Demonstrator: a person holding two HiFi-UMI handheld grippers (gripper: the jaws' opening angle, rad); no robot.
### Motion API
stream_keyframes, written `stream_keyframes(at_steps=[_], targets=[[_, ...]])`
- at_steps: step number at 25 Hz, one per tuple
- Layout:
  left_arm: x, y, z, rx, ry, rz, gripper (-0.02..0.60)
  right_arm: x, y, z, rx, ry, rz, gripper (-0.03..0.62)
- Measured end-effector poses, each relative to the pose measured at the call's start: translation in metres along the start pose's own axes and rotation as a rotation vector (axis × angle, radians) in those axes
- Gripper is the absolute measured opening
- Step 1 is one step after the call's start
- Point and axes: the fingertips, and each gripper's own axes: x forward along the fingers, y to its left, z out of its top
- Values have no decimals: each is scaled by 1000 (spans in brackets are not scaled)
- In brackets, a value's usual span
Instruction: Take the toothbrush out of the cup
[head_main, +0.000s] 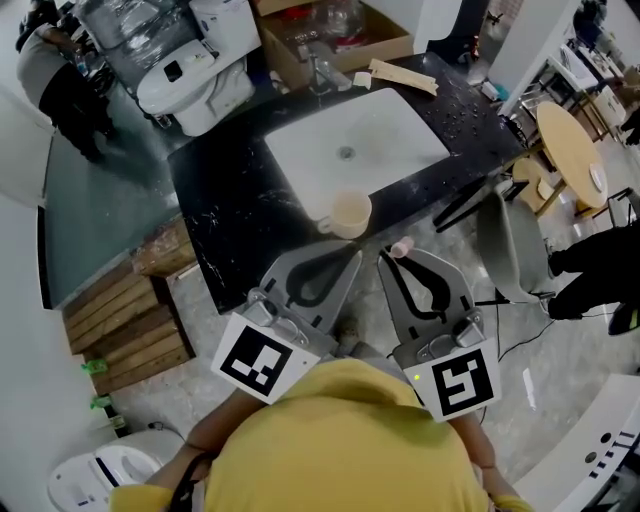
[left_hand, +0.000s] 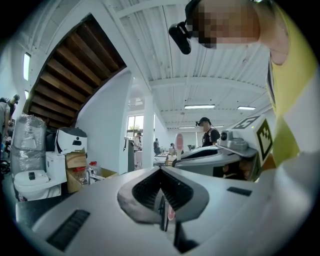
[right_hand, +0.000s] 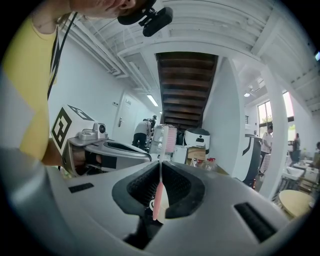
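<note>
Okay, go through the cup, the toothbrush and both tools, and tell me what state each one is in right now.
right tool: shut on the toothbrush.
left tool: shut, nothing between its jaws.
toothbrush: out of the cup, bristled head sticking out past the right tool's tips.
cup: upright on the counter, no toothbrush in it.

Left gripper (head_main: 350, 256) has jaws together; right gripper (head_main: 389, 258), just beside it, clamps the toothbrush (right_hand: 165, 138).
</note>
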Motion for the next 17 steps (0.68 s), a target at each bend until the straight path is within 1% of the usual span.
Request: stream_keyframes(at_steps=[5,17], targets=[[1,-1,-4,-14,2,-11,9,0,0,-5,9,4,-6,32],[2,0,-9,-21,15,-17,10,1,-1,-7,17,8,-8,32]])
